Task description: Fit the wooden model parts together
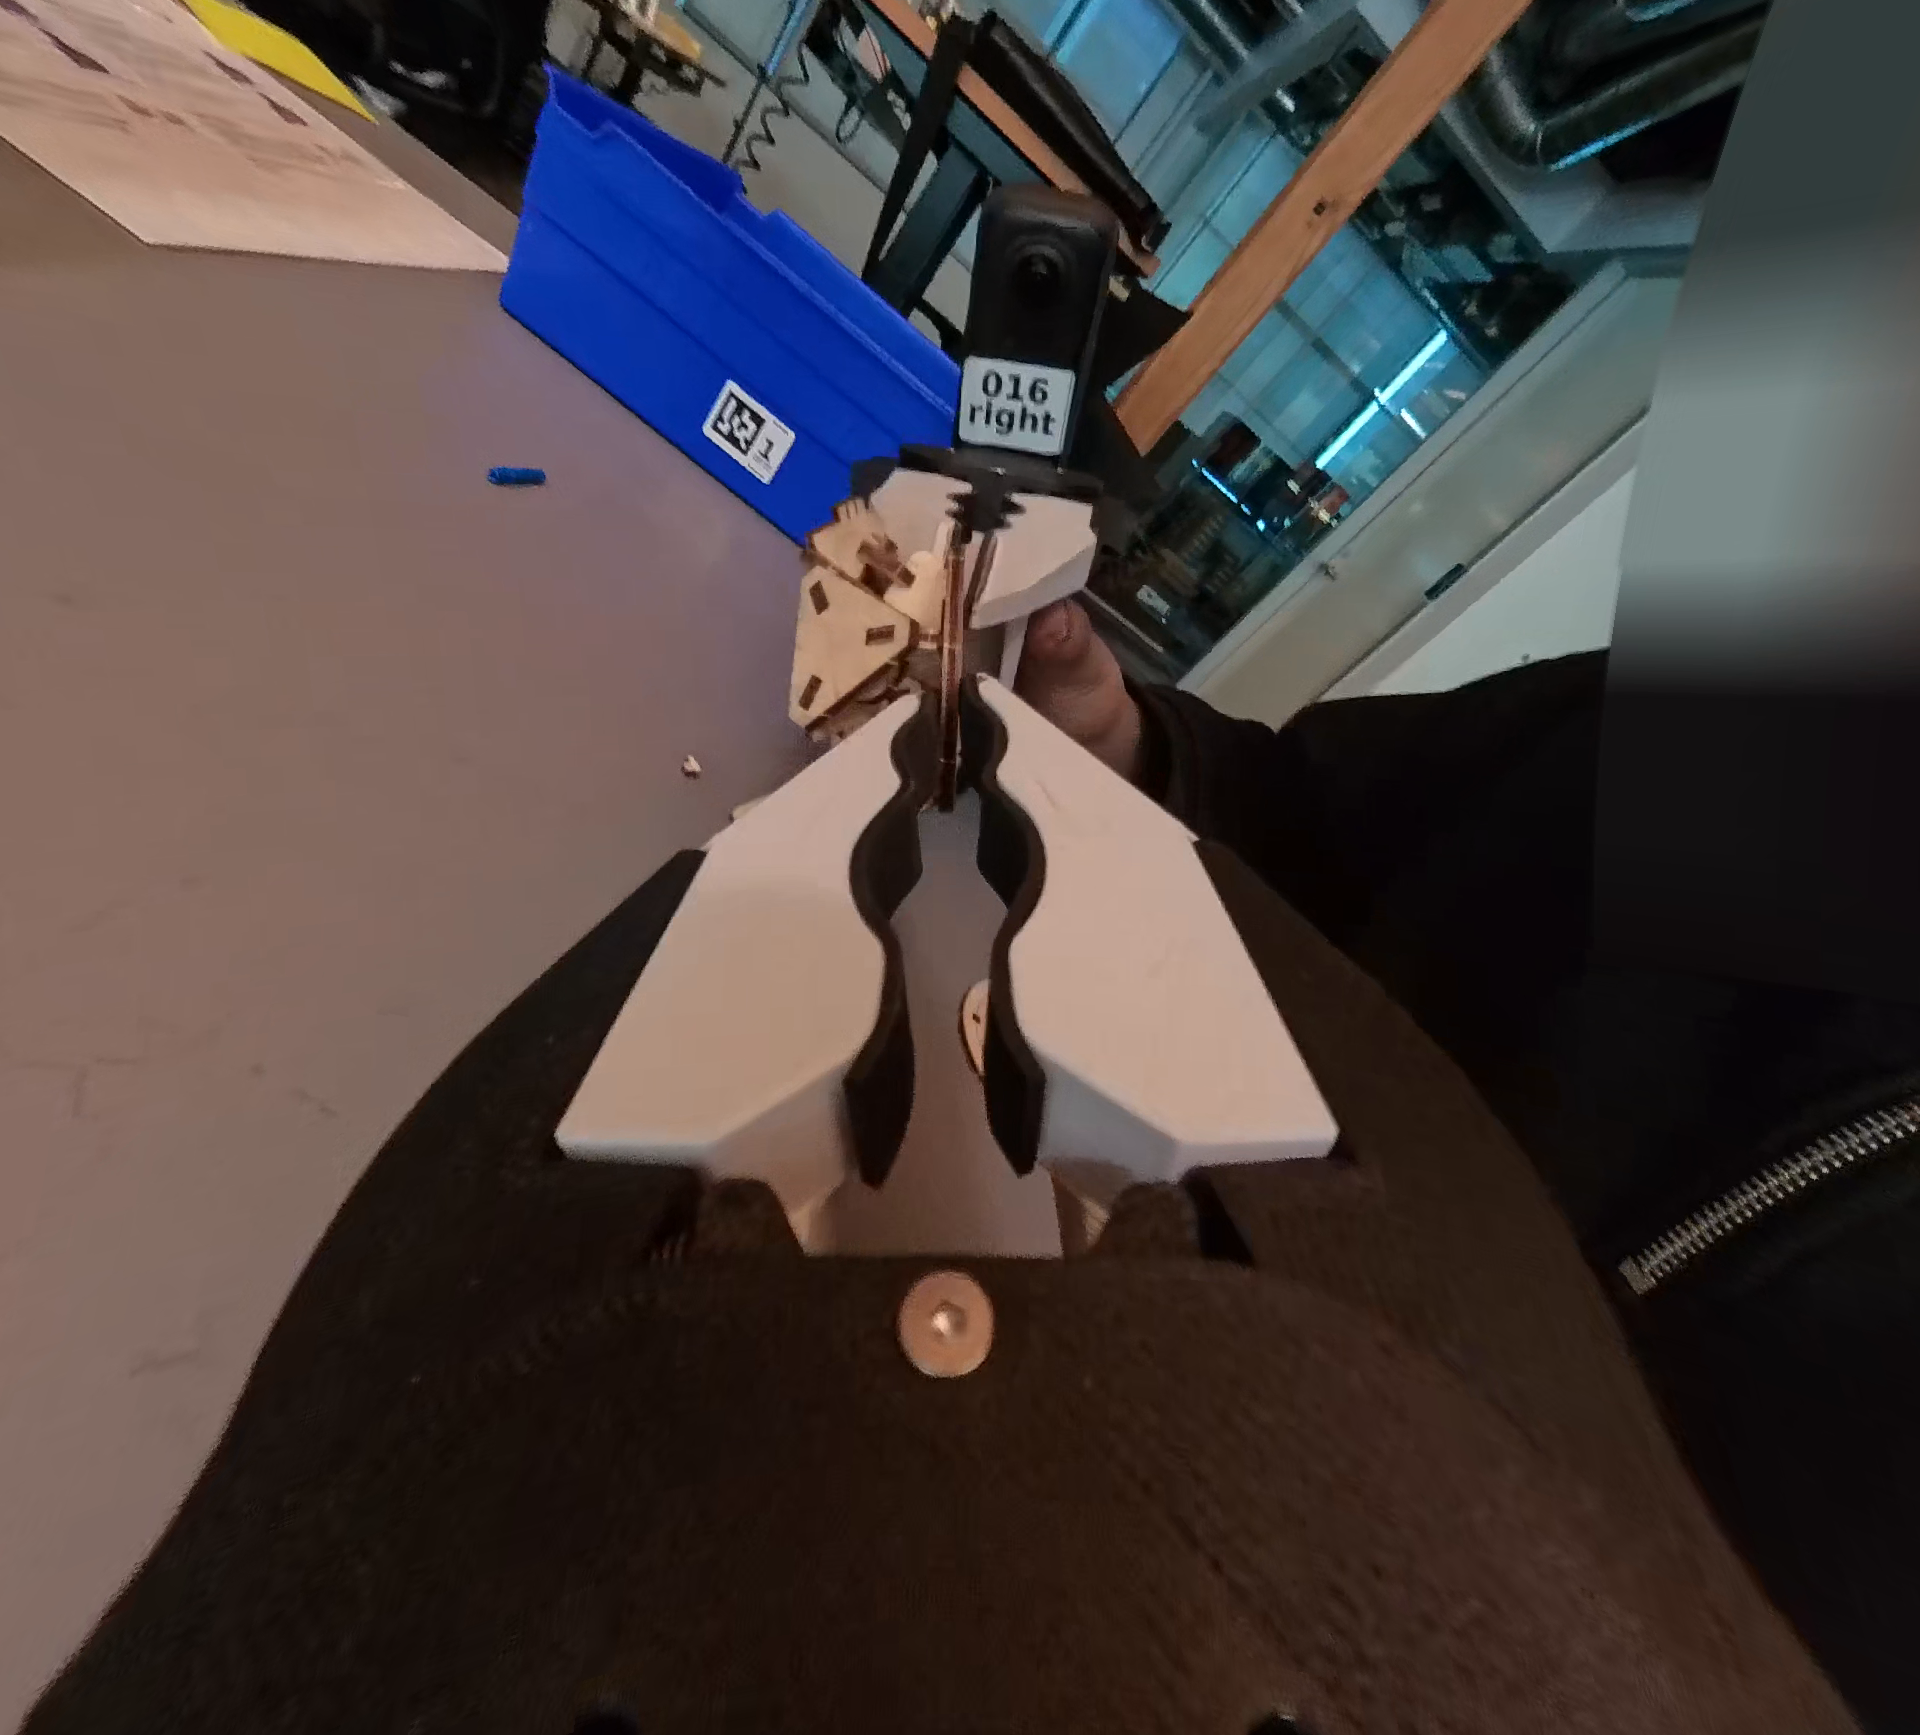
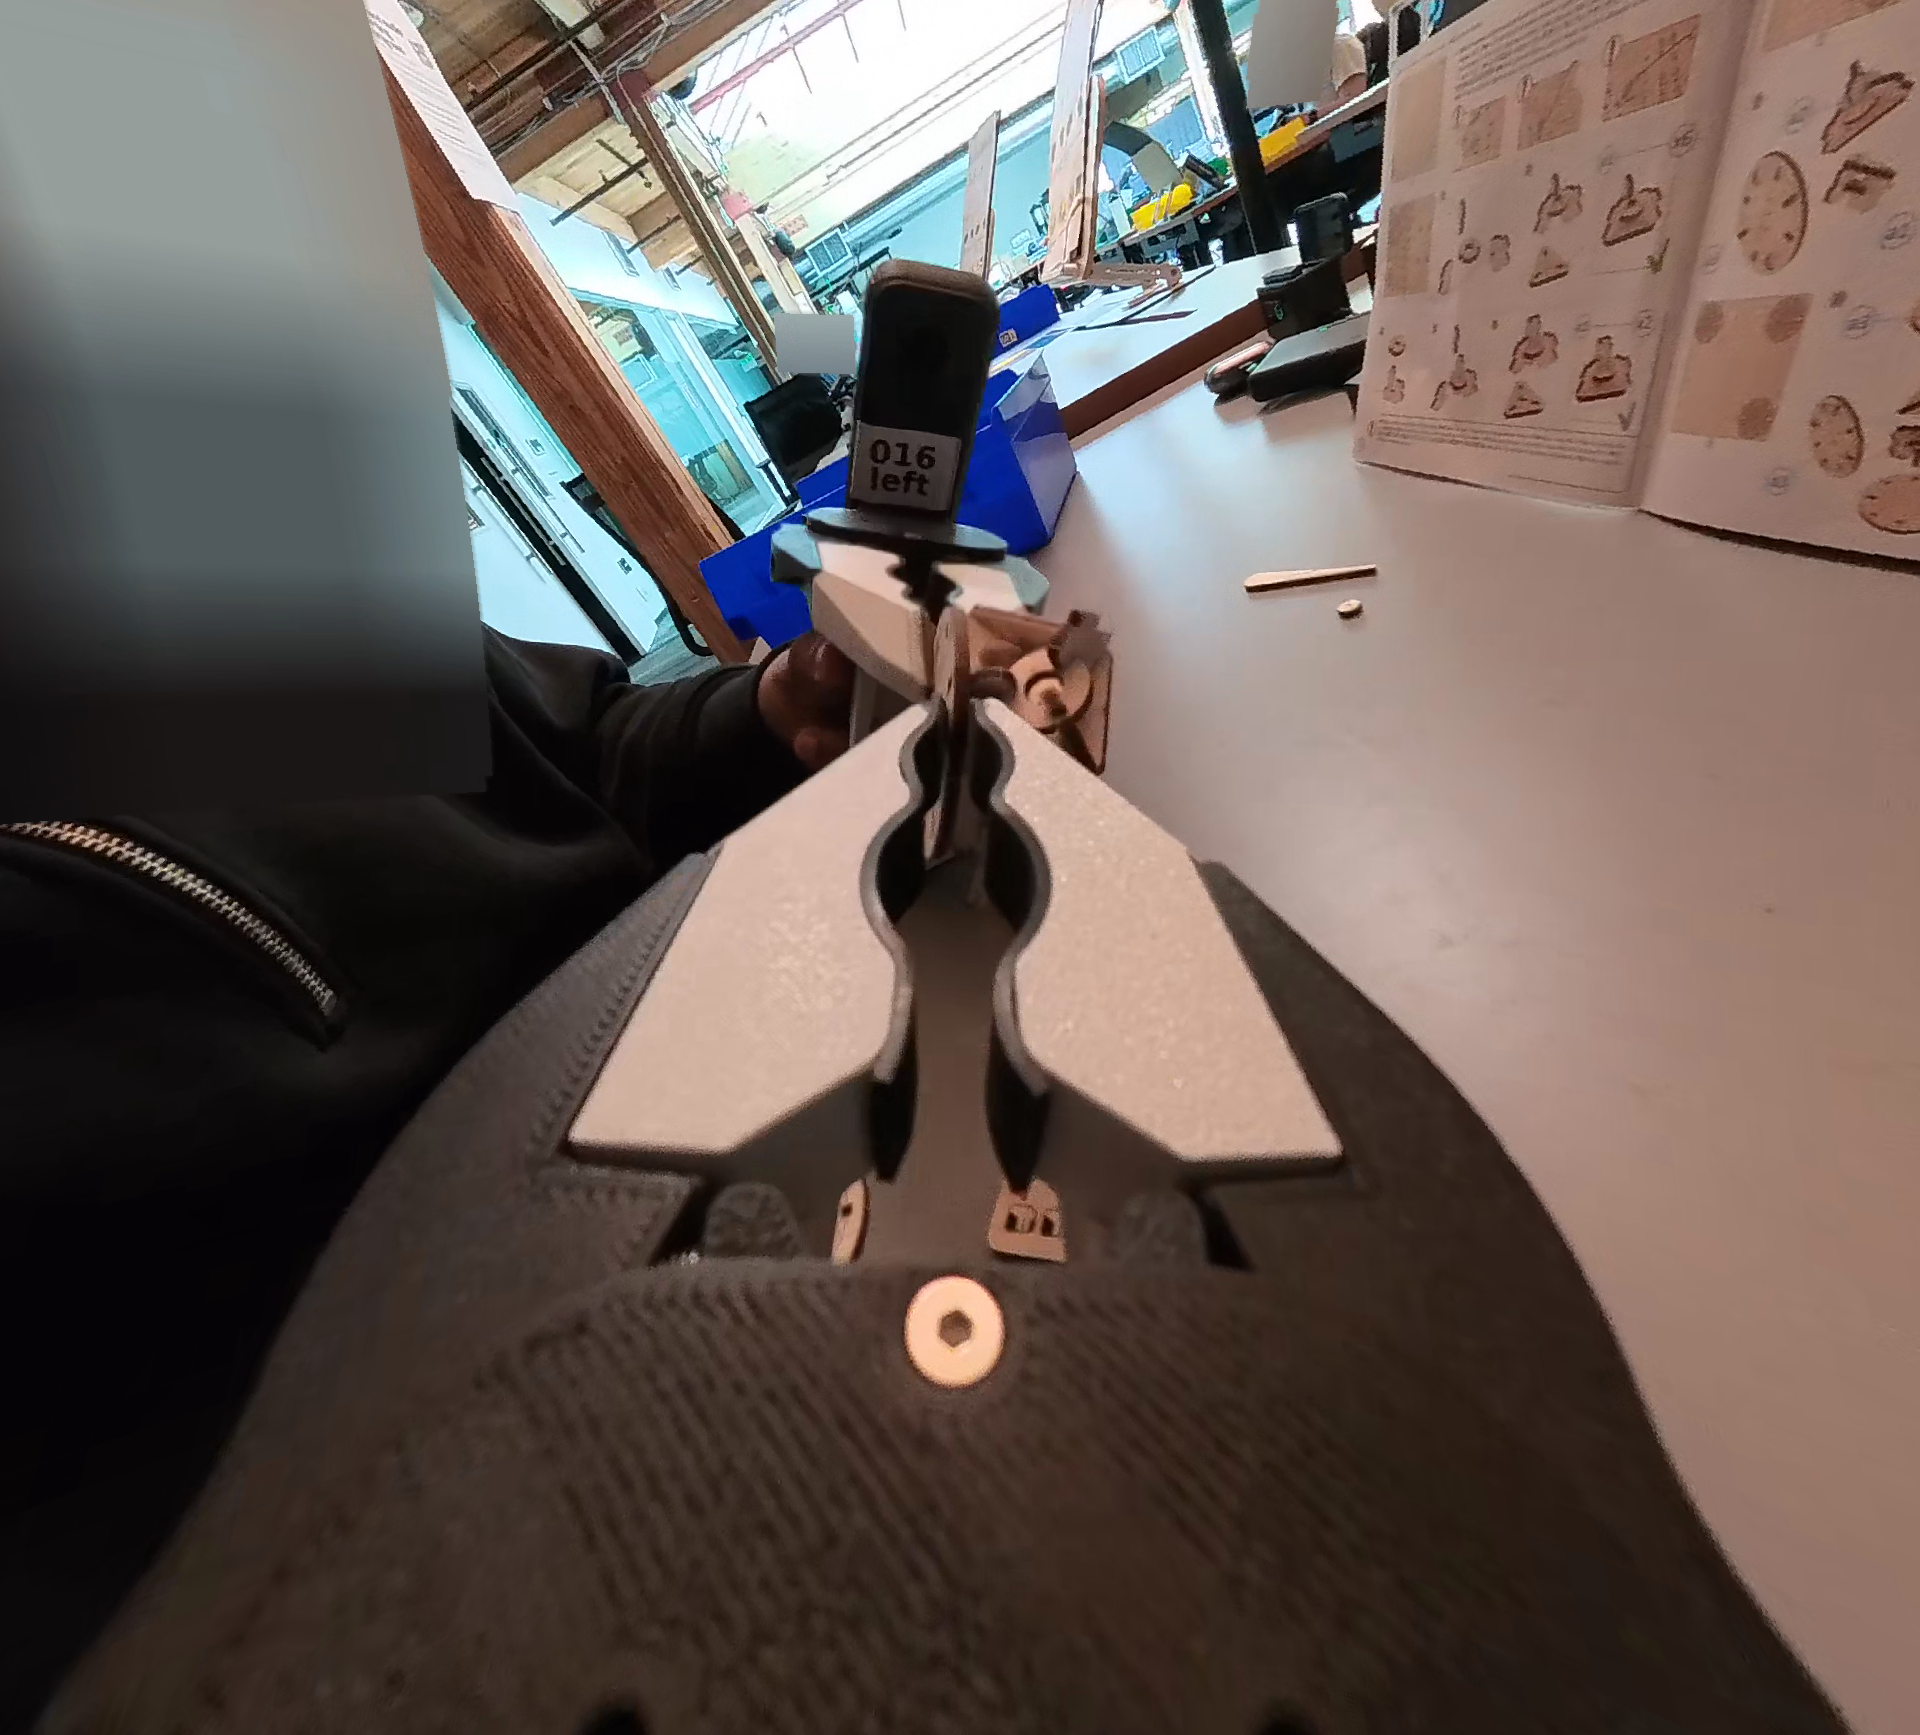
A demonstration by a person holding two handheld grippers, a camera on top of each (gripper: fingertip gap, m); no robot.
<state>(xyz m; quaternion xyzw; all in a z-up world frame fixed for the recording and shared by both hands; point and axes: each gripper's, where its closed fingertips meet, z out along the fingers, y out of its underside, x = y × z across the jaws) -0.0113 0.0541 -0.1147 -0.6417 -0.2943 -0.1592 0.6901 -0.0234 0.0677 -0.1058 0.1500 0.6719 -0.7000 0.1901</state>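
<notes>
Right now, on my left side, my left gripper [image 1: 948, 740] has its dark pads closed on the edge of a thin round wooden disc [image 1: 945, 709] that stands on edge between them. That disc belongs to a small plywood assembly [image 1: 847, 636] of slotted triangular panels, which hangs just left of the fingertips above the grey table [image 1: 312, 750]. Farther left on the table lie a small blue piece [image 1: 516, 476] and a tiny pale scrap [image 1: 690, 763], with a blue bin [image 1: 665, 272] behind them and an open instruction booklet [image 1: 156, 106] near the far edge. Moving right, my right gripper [image 2: 951, 750] faces the left one head on and pinches the same disc [image 2: 948, 677] from the opposite side, jaws closed on it; the assembly [image 2: 1060, 698] shows just right of its tips. A hand [image 2: 805, 688] holds the left gripper's grip. Further right on the table lie a flat wooden stick [image 2: 1309, 579] and a little wooden round [image 2: 1349, 608], well apart from both grippers, and the booklet [image 2: 1662, 231] lies open beyond.
</notes>
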